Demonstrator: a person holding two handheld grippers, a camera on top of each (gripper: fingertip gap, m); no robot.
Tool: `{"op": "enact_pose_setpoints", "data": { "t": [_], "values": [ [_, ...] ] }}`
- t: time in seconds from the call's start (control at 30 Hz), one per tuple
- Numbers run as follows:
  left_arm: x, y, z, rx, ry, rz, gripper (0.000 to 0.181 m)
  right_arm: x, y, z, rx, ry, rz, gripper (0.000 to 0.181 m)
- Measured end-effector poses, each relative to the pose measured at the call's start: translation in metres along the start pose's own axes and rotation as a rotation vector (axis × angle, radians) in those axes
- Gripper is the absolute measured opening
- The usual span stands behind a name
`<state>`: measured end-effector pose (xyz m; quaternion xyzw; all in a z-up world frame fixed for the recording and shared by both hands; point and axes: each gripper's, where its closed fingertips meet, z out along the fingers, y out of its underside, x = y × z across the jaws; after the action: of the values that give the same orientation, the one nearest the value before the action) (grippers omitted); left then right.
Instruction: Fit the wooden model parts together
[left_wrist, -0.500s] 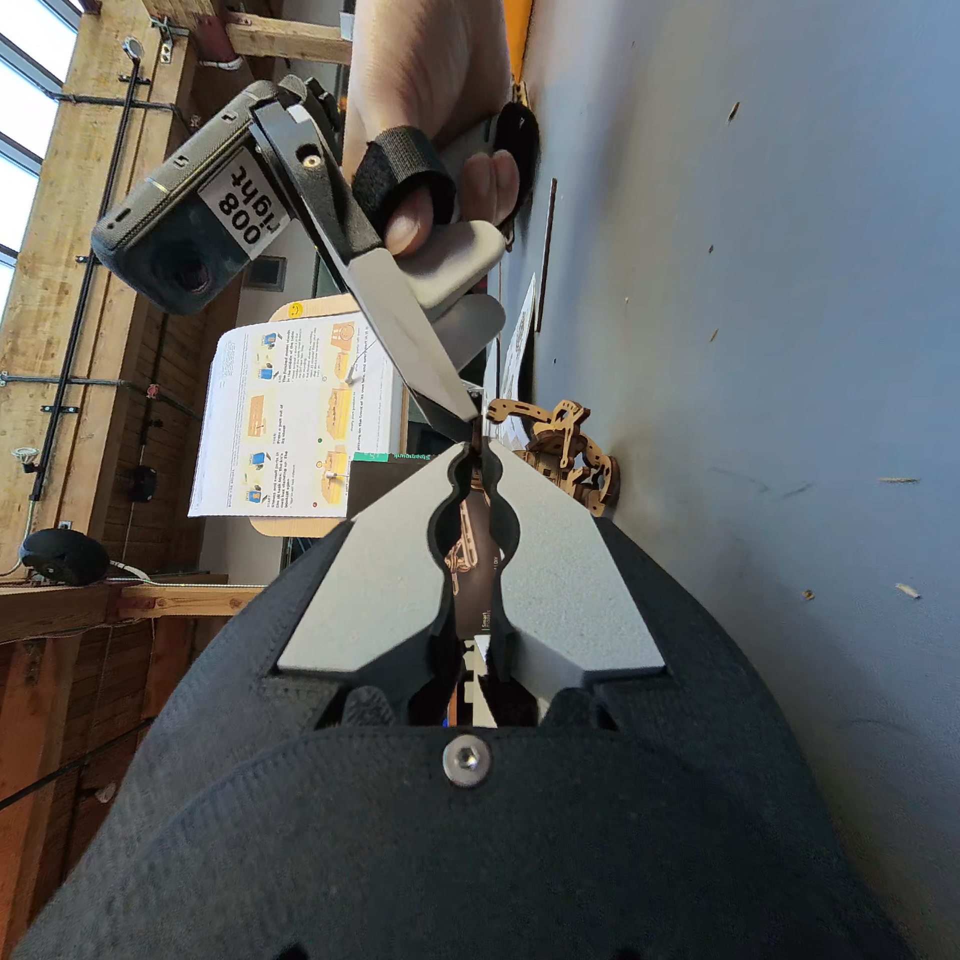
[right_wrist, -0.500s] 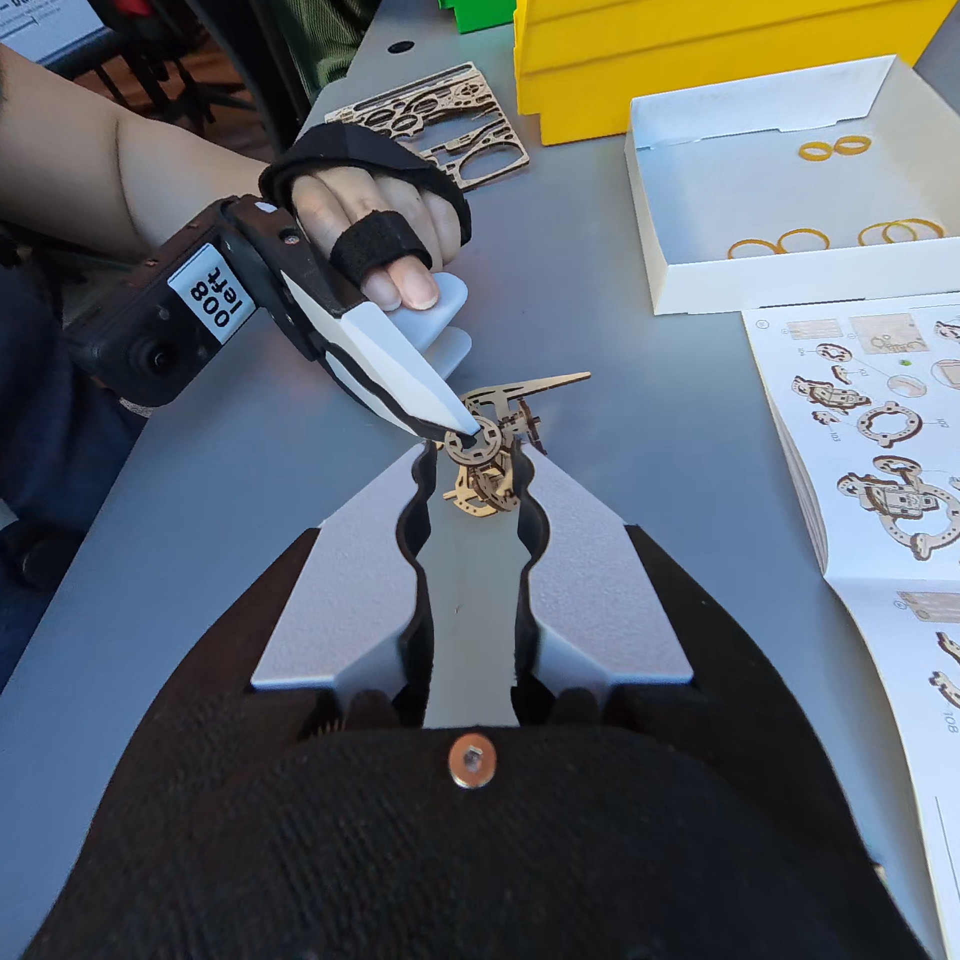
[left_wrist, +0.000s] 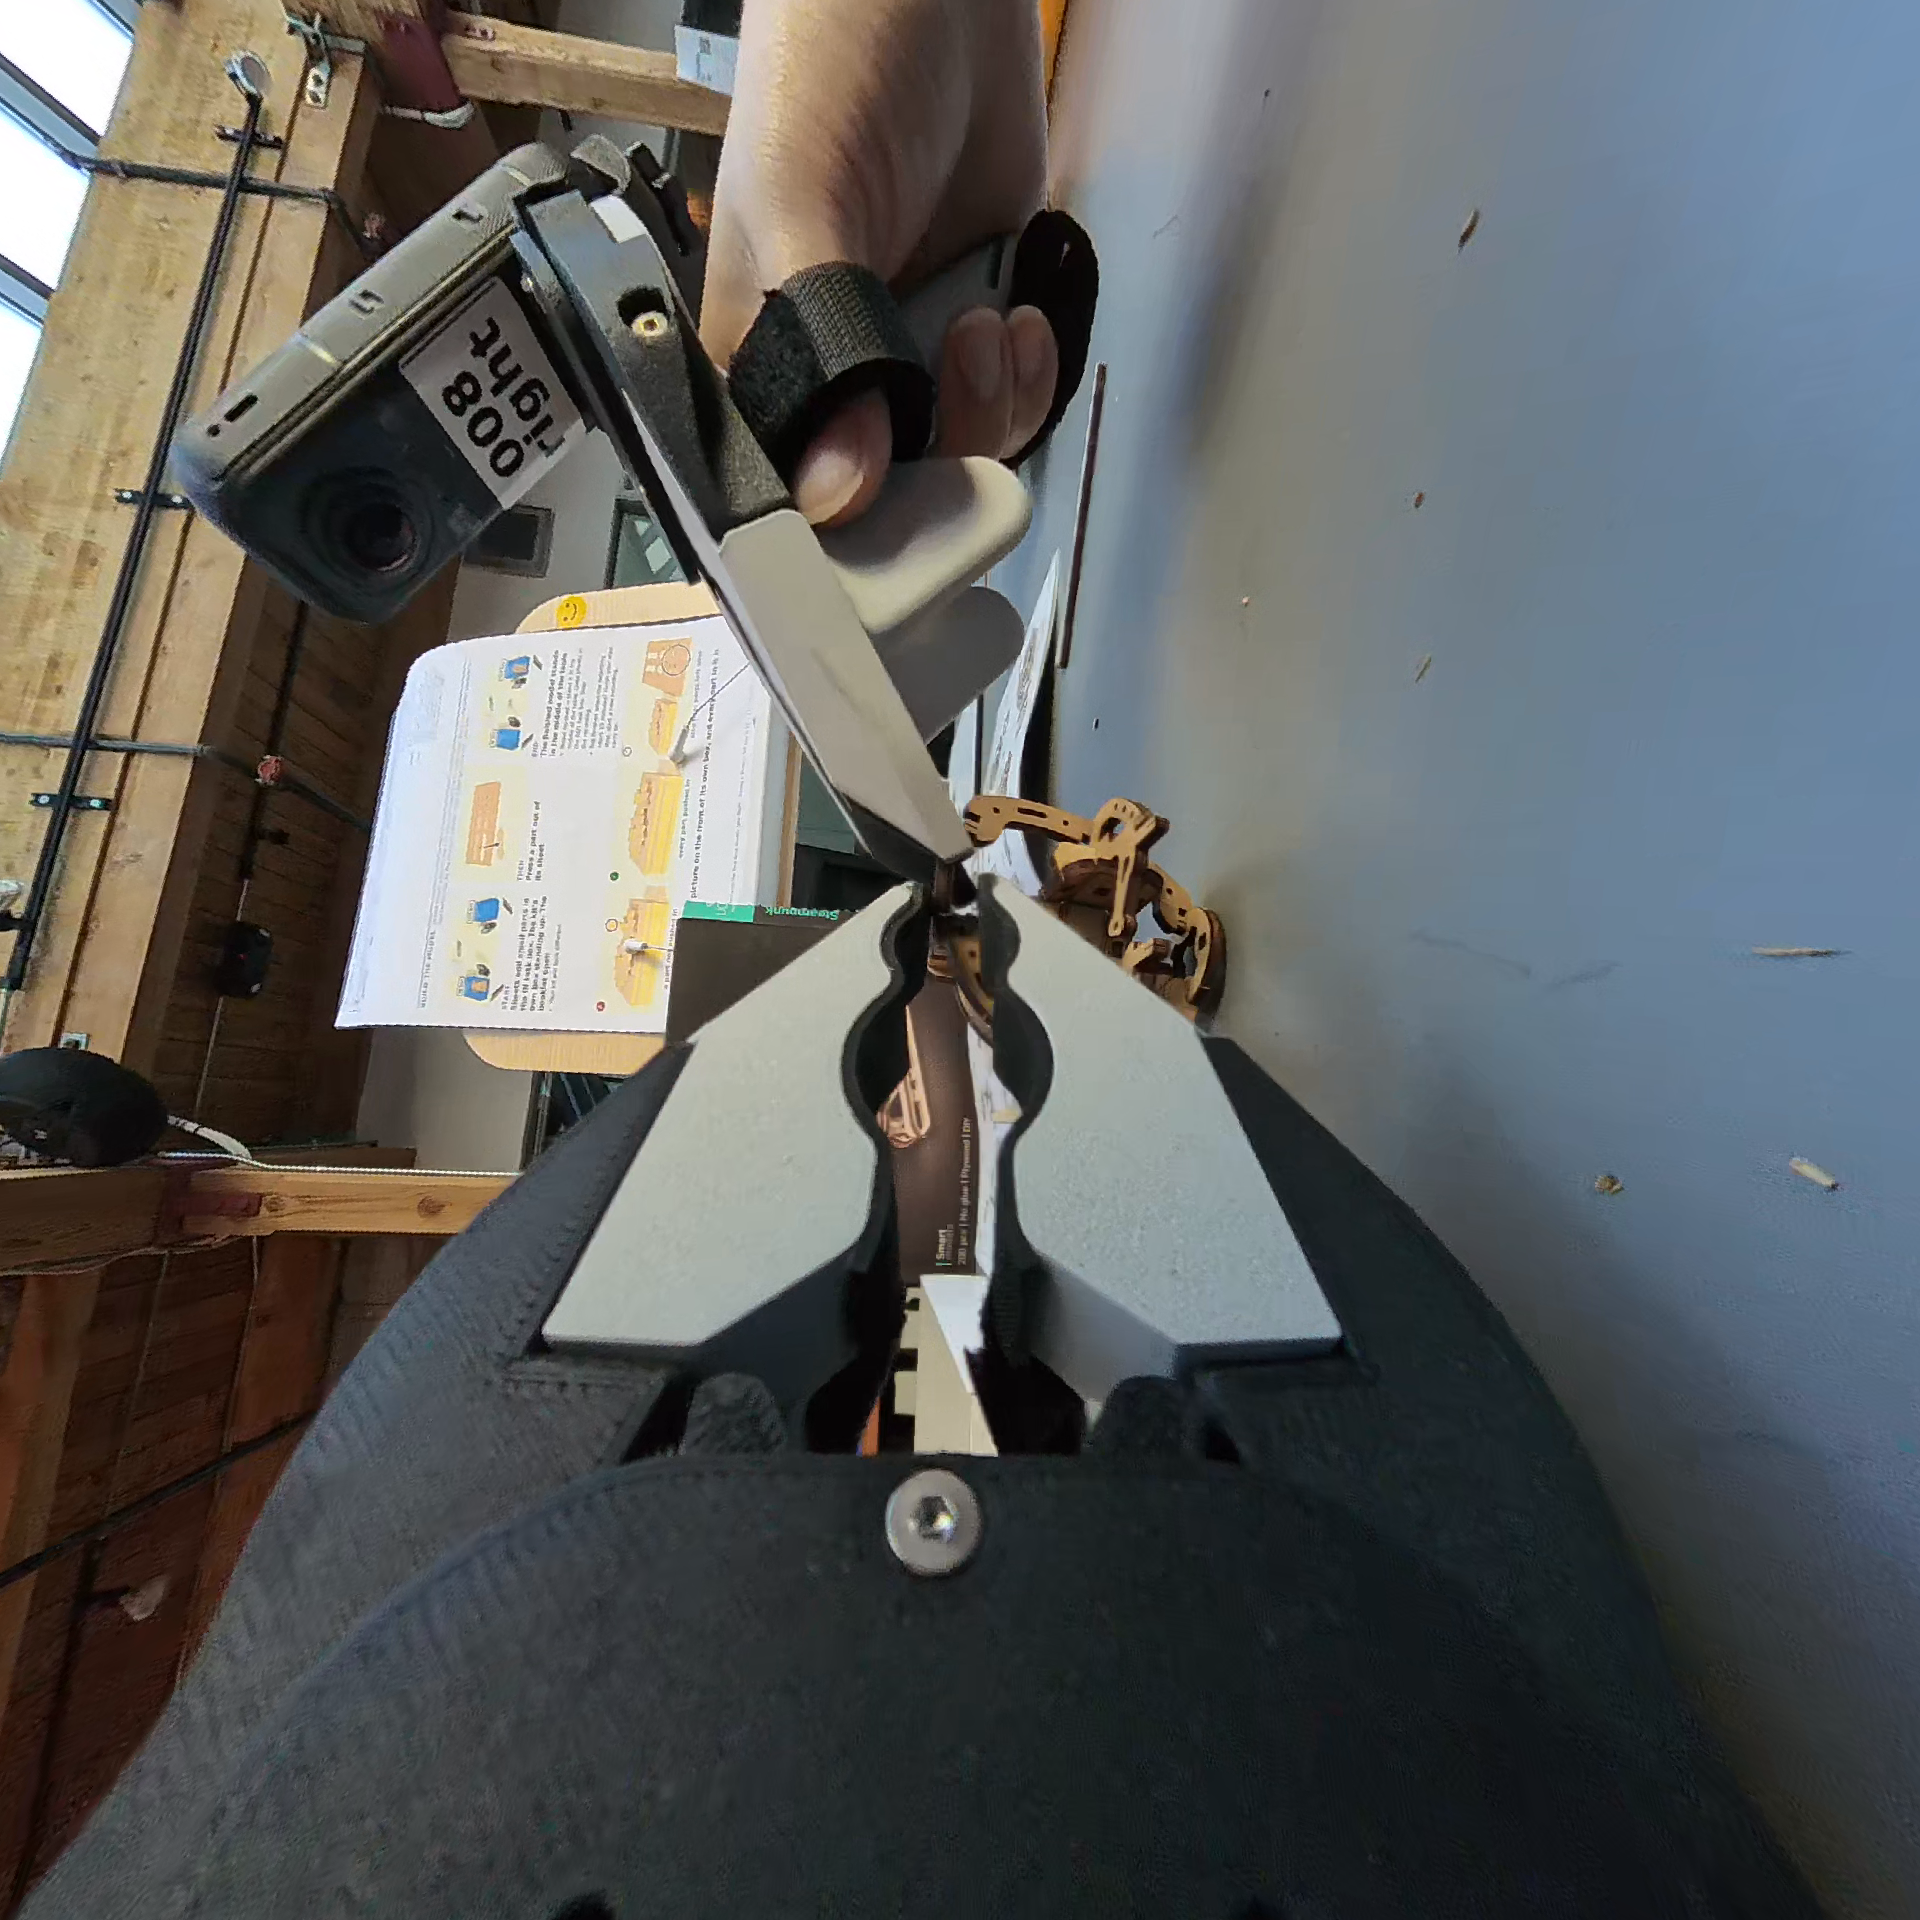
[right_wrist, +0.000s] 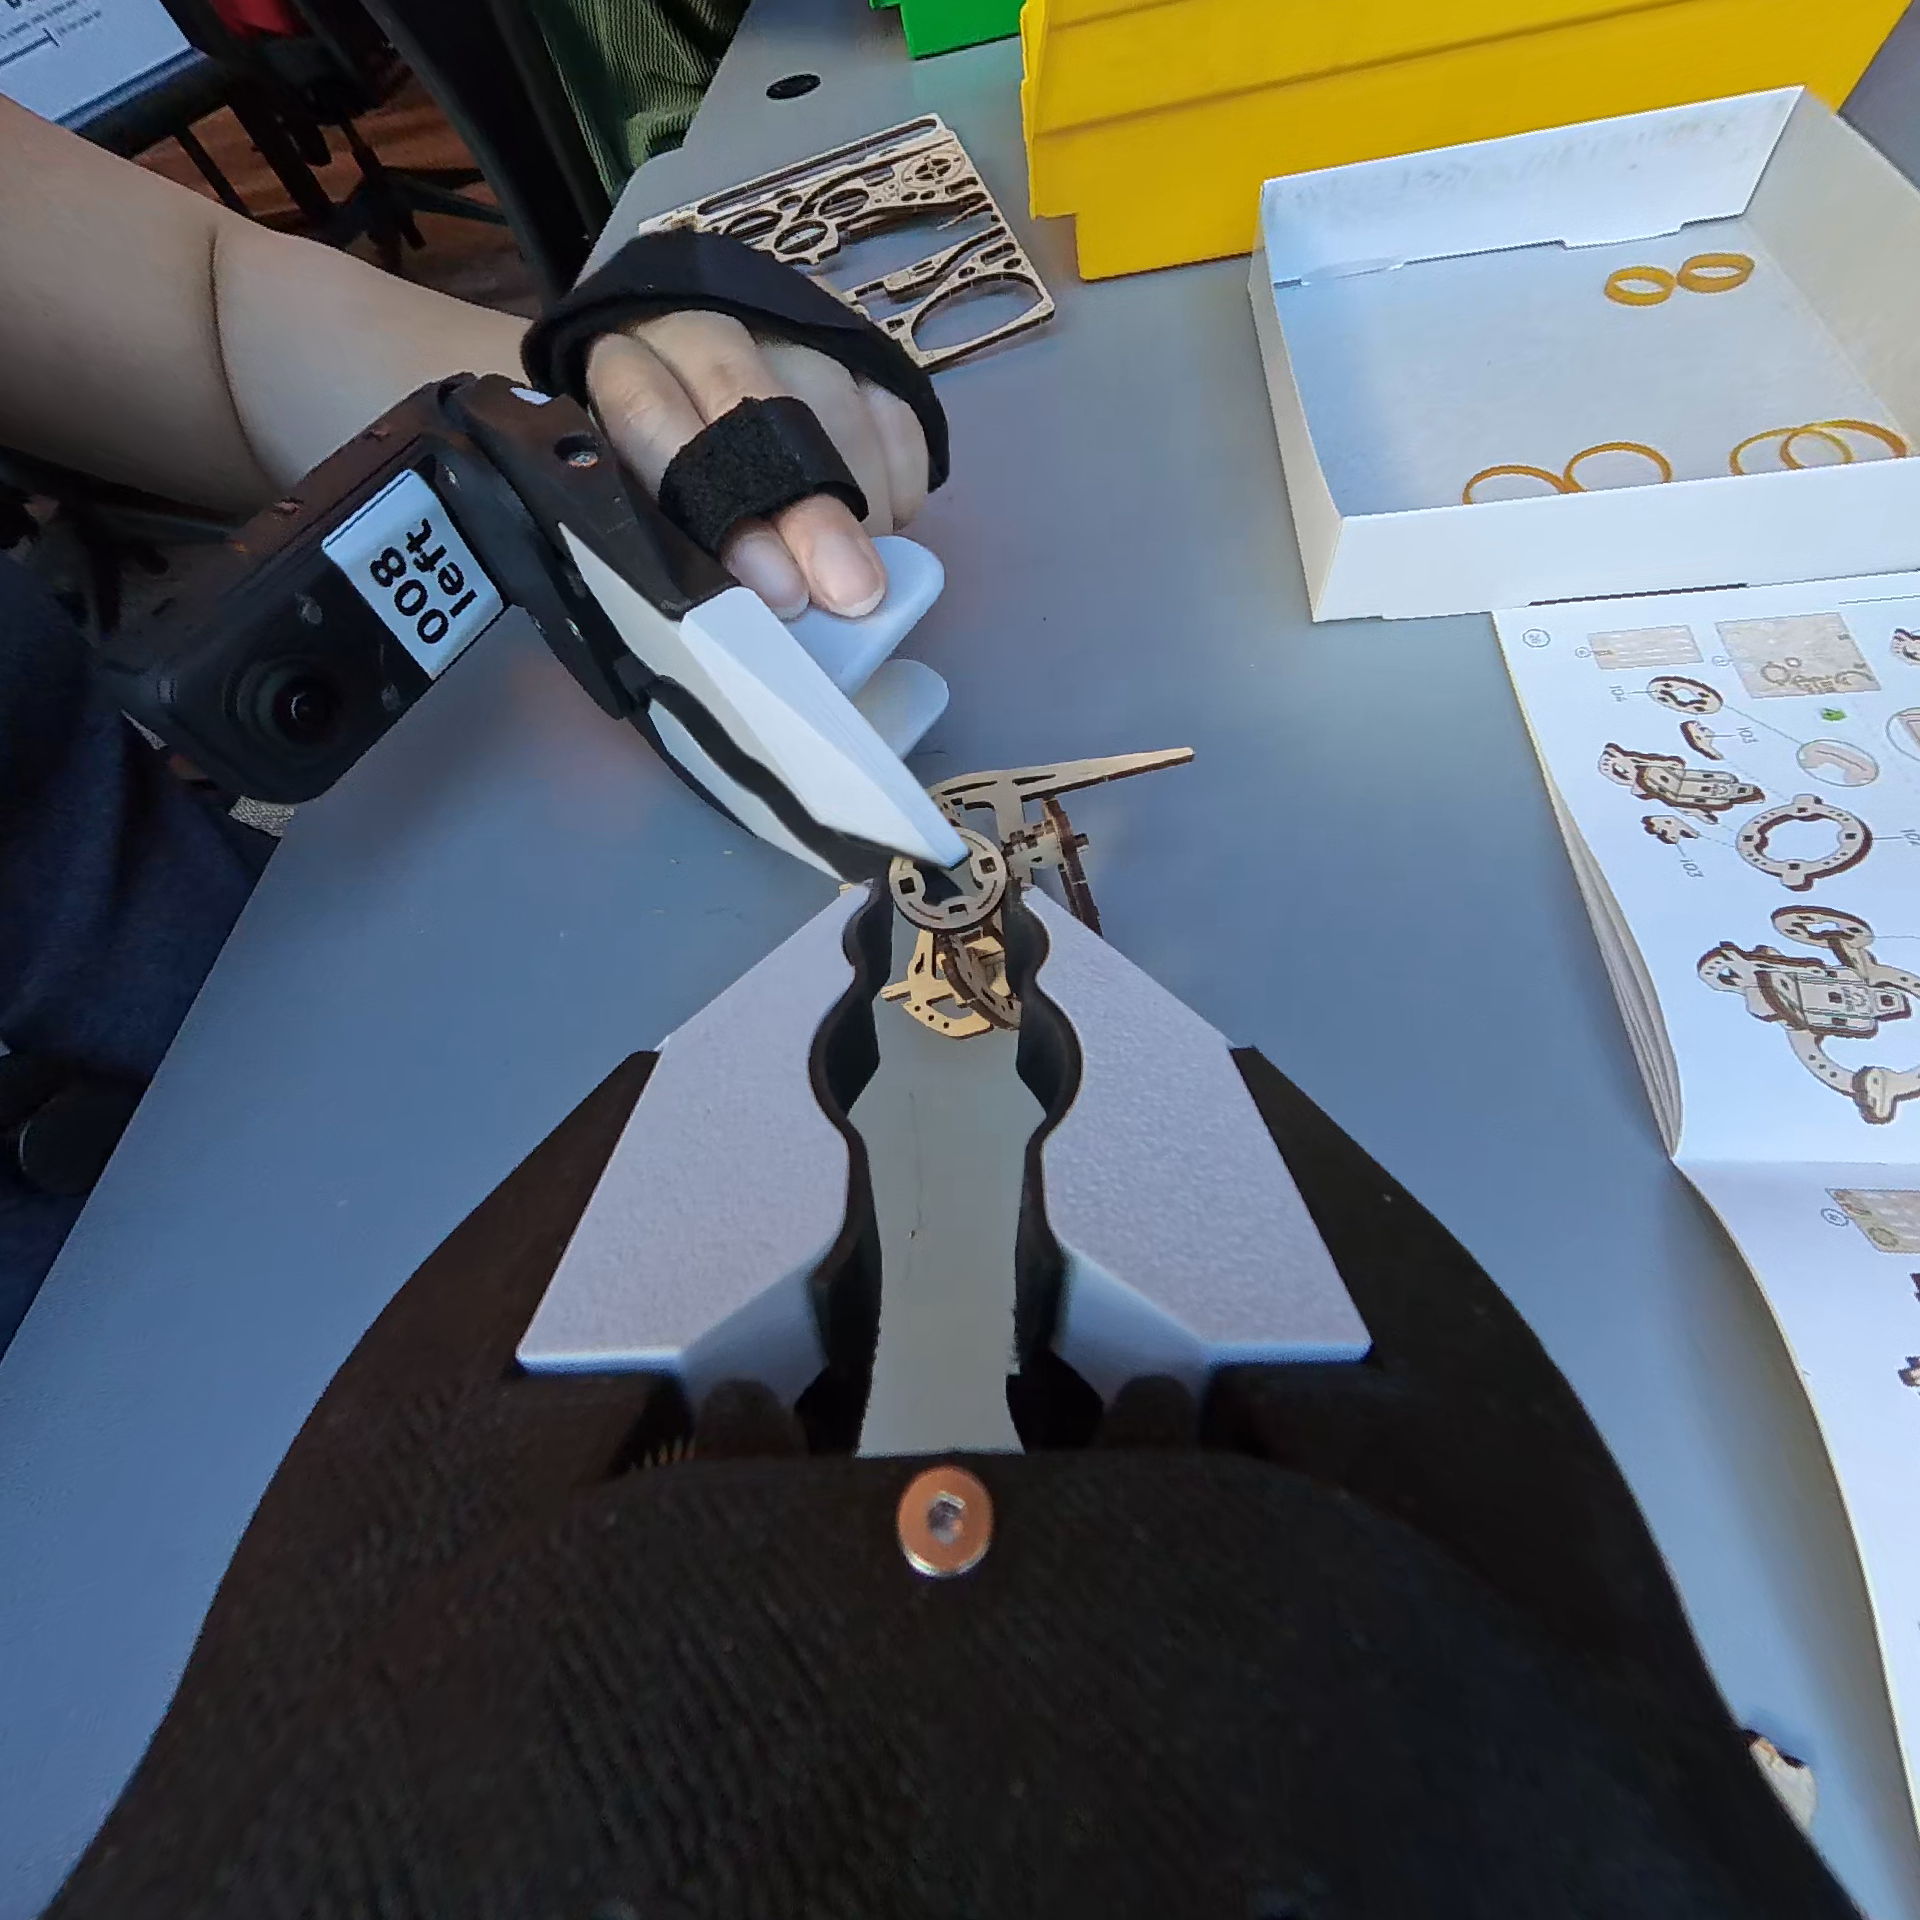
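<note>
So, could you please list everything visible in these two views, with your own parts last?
Round wooden ring part: one, tan, pinched at the left tool's tips.
Partly built wooden model: one, tan, on the grey table, between the right tool's tips.
Punched-out wooden sheet: one, tan, far left.
Yellow plastic bins: stacked, far side; count unclear.
White cardboard tray: one, right, holding yellow rings.
Open instruction booklet: one, white, right.
Left tool: shut on the ring.
Right tool: open.

Yellow bins (right_wrist: 1351, 114), white box (right_wrist: 1538, 416) w/ rubber bands (right_wrist: 1621, 462), instr. booklet (right_wrist: 1766, 935).
</note>
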<state>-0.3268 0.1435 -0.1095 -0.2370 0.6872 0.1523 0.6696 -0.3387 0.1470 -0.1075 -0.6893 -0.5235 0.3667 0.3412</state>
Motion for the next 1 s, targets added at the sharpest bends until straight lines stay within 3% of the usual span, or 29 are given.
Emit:
{"op": "enact_pose_setpoints", "data": {
  "t": [0.4, 1.0],
  "values": [
    [-0.0016, 0.0049, -0.0008, -0.008, 0.045, -0.112, 0.035, -0.0011, 0.0008, 0.0005, 0.006, 0.006, -0.005, 0.02],
    [-0.0029, 0.0077, -0.0012, -0.011, 0.031, -0.108, 0.012, 0.0016, 0.0005, 0.0005, 0.003, 0.104, -0.069, 0.02]
  ]
}}
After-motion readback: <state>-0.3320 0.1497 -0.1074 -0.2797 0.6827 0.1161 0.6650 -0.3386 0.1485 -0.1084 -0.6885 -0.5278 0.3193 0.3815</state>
